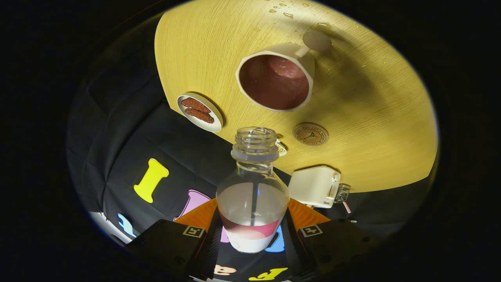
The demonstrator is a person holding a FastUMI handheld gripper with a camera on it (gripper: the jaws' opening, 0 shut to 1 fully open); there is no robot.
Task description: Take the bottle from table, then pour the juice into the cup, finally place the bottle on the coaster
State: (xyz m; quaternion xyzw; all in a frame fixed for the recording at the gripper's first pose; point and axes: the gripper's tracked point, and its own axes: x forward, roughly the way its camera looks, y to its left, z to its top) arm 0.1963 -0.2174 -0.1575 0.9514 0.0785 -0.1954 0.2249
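Gripper (pixel 252 231) fingers pinch the open bottle (pixel 253 188), tilted toward the cup (pixel 276 78) just beyond it, and juice may spill onto the table (pixel 372 117) if the mouth misses the rim.

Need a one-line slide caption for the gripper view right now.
Hand-held gripper shut on an uncapped bottle, its mouth aimed toward the cup already holding pink juice, the coaster nearby.

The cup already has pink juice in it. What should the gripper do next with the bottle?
Probably tip the bottle back upright, away from the cup: the gripper is shut on it, its open mouth points cupward, and the coaster waits bare.
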